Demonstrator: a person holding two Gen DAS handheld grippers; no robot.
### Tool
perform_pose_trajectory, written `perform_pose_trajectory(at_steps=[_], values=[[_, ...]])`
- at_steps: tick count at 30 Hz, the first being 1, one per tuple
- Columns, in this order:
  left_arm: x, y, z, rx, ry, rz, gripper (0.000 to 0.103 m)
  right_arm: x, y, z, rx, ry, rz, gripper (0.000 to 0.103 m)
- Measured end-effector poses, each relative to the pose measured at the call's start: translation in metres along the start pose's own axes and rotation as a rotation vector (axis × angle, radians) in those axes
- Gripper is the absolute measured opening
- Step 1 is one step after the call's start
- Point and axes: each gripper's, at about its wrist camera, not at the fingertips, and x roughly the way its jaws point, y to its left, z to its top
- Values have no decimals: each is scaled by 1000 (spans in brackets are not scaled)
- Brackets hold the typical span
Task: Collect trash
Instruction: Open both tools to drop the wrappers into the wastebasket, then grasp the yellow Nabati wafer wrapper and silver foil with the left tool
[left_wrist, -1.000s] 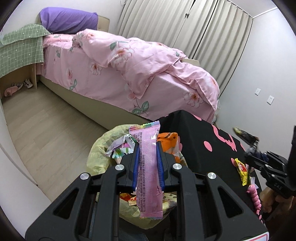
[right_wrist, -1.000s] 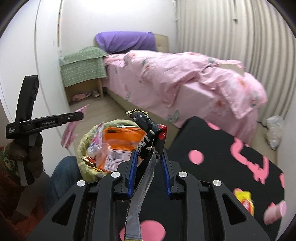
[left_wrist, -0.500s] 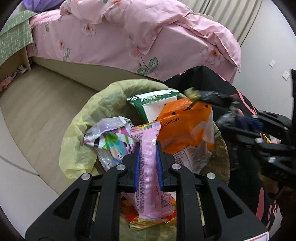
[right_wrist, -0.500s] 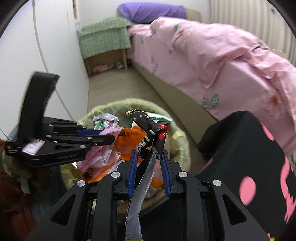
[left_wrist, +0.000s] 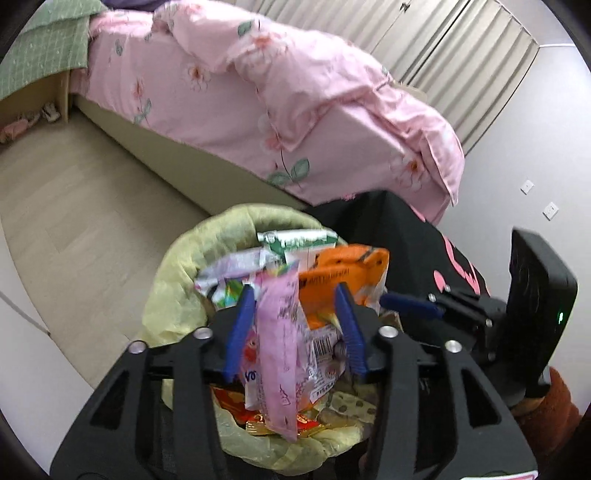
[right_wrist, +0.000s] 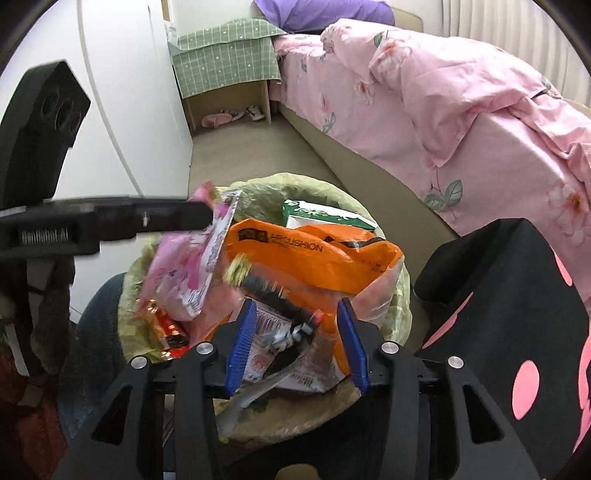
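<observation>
A bin with a yellow-green liner (left_wrist: 173, 295) (right_wrist: 400, 291) is stuffed with trash: an orange bag (left_wrist: 347, 271) (right_wrist: 314, 258) and a green-white carton (left_wrist: 295, 240) (right_wrist: 325, 216). My left gripper (left_wrist: 295, 328) hangs over it, its jaws opening. A long pink wrapper (left_wrist: 279, 350) (right_wrist: 184, 266) slips loose between them, near the left pad. My right gripper (right_wrist: 295, 339) is also over the bin with jaws opening. A dark wrapper with a silver tail (right_wrist: 284, 343) drops, blurred, between its pads, gripped by neither. Each gripper shows in the other's view, the right gripper (left_wrist: 410, 306) and the left gripper (right_wrist: 166, 219).
A bed with a pink floral quilt (left_wrist: 295, 92) (right_wrist: 461, 92) runs behind the bin. A black cloth with pink spots (right_wrist: 517, 295) (left_wrist: 399, 229) covers a table right of it. A person's jeans-clad knee (right_wrist: 99, 332) is left of the bin. Bare wooden floor (left_wrist: 81, 221) lies beyond.
Both grippers have come down over the bin. Each pair of jaws, shut on its wrapper before, has spread apart, and both wrappers are now loose and slipping down.
</observation>
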Motion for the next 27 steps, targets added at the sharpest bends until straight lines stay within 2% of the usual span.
perform_pose_trajectory(at_steps=[3,8,12,14,18,23,27], values=[[-15,-7,5,4,-39,26,55,-19,4,-6,-9,-33,-24,54],[-38,-16,13,18,-104,64,57,-69,-10,-27,69,-107,-99,54],[-51,-32,14,39,-131,36,58,-113,-33,-55,145,-145,-148,54],[-51,-48,11,76,-128,11,58,-138,-45,-77,175,-167,-213,54],[-41,-90,-1,167,-98,-94,58,-185,-62,-129,248,-195,-349,54],[-13,-155,-26,299,-8,-215,58,-237,-88,-200,391,-200,-494,54],[17,-214,-53,414,97,-298,58,-266,-107,-259,512,-188,-534,54]])
